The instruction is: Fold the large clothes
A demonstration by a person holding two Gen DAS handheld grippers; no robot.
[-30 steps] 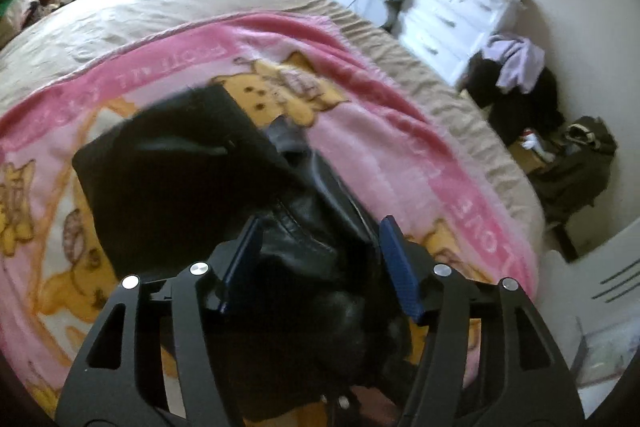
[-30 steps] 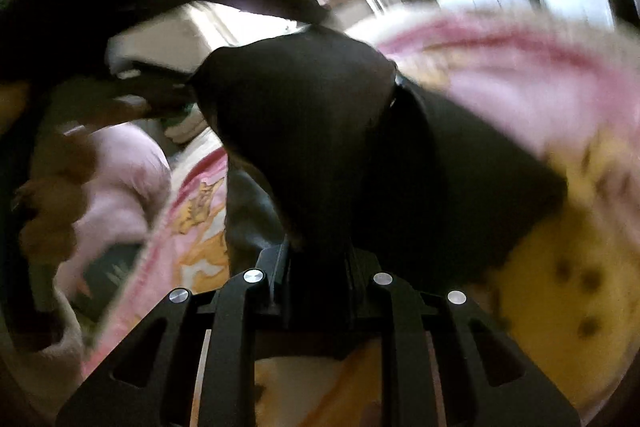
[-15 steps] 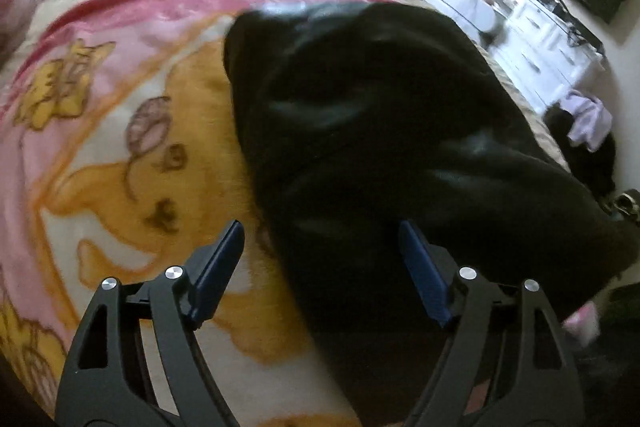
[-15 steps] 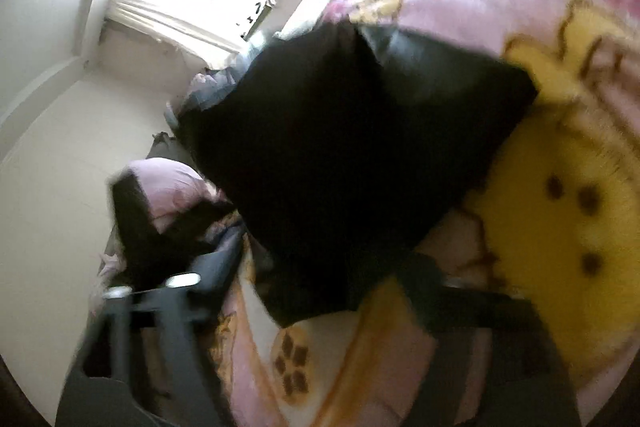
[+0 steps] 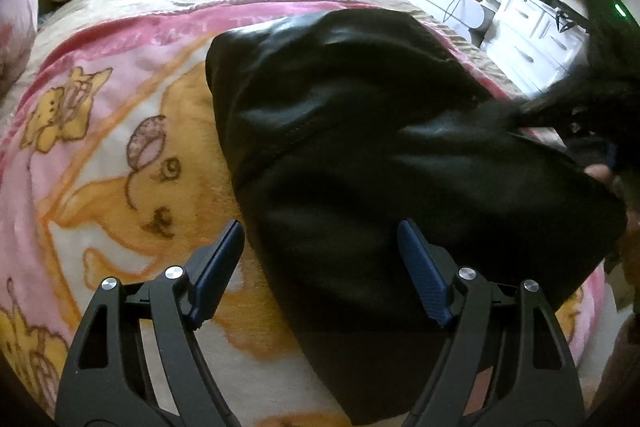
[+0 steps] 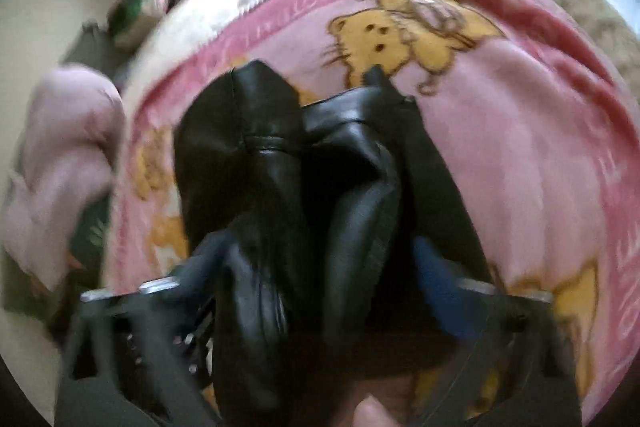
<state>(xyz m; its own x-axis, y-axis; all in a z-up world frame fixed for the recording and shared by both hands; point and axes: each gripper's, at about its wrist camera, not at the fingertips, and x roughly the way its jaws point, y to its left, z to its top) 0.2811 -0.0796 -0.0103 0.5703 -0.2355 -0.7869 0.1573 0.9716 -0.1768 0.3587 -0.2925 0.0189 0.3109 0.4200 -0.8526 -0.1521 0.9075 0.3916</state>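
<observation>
Left gripper spread over black leather garment (on pink cartoon blanket); right gripper spread, blurred.

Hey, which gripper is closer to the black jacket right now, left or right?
Right. The right gripper has folds of the black jacket bunched between its open fingers; the left gripper hovers open over the jacket's near edge.

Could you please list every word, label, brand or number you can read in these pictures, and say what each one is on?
None can be read for certain.
Pink cartoon-print fleece blanket: pale lettering runs along its darker pink border, upside down and too blurred to read.
The same border in the right wrist view: letters show, motion-blurred, unreadable.
Black leather garment: no label or print visible.
</observation>
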